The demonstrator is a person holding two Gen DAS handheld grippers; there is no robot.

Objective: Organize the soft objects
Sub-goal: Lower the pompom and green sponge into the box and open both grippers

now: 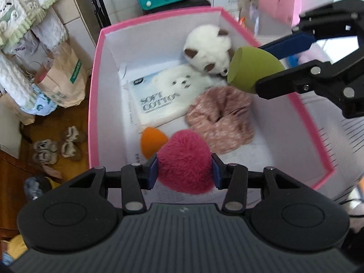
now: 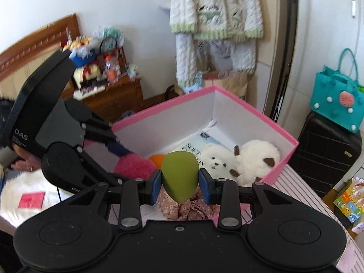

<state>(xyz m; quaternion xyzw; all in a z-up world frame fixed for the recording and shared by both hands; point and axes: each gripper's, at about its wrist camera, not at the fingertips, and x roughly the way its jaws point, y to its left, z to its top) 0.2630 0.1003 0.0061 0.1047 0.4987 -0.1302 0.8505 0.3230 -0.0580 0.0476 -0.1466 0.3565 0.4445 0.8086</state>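
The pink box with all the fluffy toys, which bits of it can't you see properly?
- Orange sponge: partly hidden behind the red pompom in the left wrist view.
- Floral scrunchie: mostly covered by the right gripper and its green sponge in the right wrist view.
- Tissue pack: one corner lies under the white plush.
- Pink box: its near wall is hidden behind the left gripper.
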